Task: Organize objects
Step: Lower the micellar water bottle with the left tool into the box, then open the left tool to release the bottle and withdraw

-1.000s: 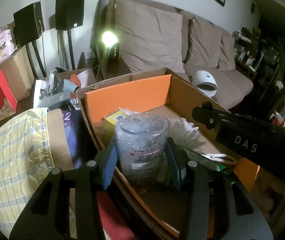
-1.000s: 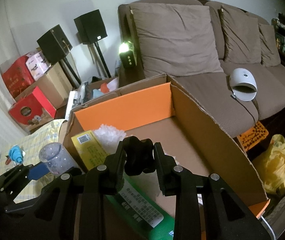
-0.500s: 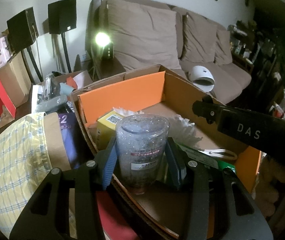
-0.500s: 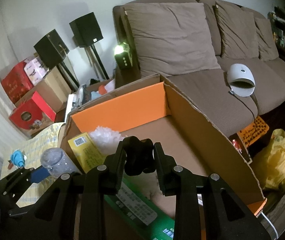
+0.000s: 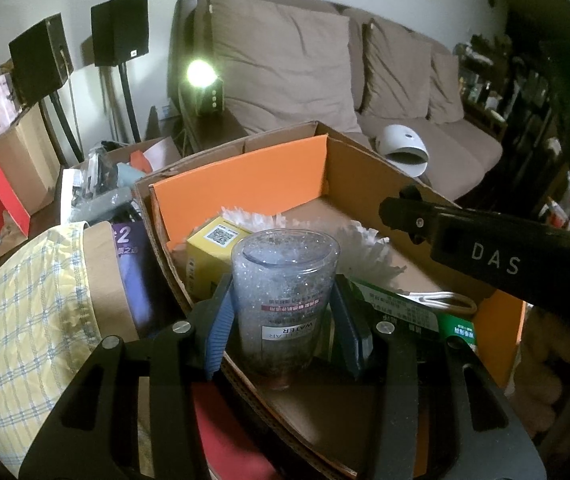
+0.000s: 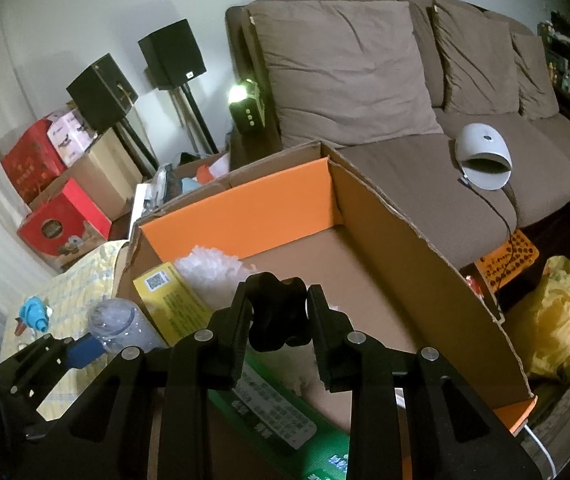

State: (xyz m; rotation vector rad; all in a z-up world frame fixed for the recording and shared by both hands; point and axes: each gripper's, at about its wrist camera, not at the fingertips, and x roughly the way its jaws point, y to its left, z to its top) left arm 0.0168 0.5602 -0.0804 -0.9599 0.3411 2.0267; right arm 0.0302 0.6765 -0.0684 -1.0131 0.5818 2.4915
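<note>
Clear plastic bottle (image 5: pixel 285 300), upright and clamped in the left gripper (image 5: pixel 285 320), hangs seemingly just over the cardboard box (image 5: pixel 365 168)'s near-left corner, while the right gripper (image 6: pixel 279 312) pinches a black knob (image 6: pixel 277 308).

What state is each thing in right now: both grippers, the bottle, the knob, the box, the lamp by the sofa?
left gripper: shut on the clear bottle, held bottom-up over the box's near edge.
right gripper: shut on the black knob, above the box.
cardboard box: open, partly filled.
lamp: lit.
</note>
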